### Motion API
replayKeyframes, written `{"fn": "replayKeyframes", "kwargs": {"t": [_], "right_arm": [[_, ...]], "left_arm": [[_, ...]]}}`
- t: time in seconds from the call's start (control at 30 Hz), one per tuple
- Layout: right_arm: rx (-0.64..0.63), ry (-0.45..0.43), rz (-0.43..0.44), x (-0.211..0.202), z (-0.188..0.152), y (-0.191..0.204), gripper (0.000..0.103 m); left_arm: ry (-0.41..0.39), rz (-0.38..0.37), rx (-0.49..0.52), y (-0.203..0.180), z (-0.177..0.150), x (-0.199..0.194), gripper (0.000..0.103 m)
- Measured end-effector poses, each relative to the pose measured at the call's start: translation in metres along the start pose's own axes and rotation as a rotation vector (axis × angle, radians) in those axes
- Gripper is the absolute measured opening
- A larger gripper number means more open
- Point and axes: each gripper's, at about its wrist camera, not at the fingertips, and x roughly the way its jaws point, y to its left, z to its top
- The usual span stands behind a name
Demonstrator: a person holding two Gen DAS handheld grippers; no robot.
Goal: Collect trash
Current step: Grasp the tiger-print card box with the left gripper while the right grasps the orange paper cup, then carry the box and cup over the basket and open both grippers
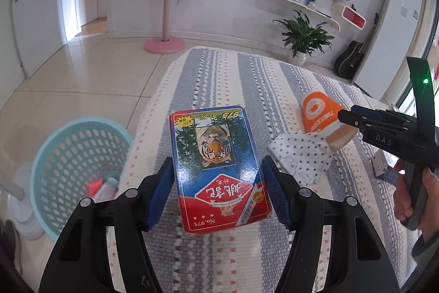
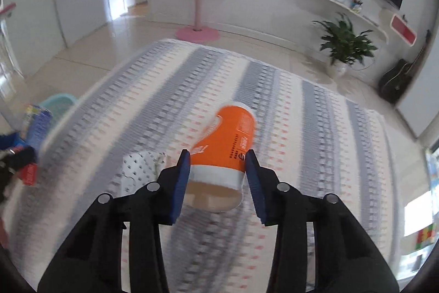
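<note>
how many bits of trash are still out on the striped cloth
3: card box between the left tool's pads, orange cup in the right tool, dotted wrapper beside it. More may be hidden.

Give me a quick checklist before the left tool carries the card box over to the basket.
1. Tiger-print playing-card box sits between the left tool pads: ok.
2. Pads firmly clamped on the box: cannot tell; slight gaps show at the tips.
3. Light-blue perforated plastic basket open and upright, down to the left: ok.
4. Basket has room: ok, only a few items inside.
5. Right tool out of the way: ok, it straddles the orange paper cup off to the right.
</note>
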Motion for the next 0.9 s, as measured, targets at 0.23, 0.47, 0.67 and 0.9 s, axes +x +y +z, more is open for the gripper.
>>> {"fn": "replayKeyframes", "kwargs": {"t": [0.23, 0.47, 0.67, 0.9], "right_arm": [[0.207, 0.005, 0.062, 0.019, 0.012, -0.008, 0.042], [0.322, 0.057, 0.096, 0.048, 0.008, -0.003, 0.047], [0.364, 0.098, 0.152, 0.065, 0.010, -0.002, 0.043], [0.209, -0.063, 0.103, 0.014, 0.037, 0.037, 0.038]], "left_arm": [[-0.010, 0.004, -0.011, 0.010, 0.001, -0.007, 0.062], [-0.010, 0.010, -0.024, 0.019, 0.001, -0.009, 0.062], [-0.015, 0.000, -0.050, 0.027, -0.001, -0.011, 0.062], [-0.072, -0.015, -0.126, 0.058, 0.010, -0.033, 0.062]]}}
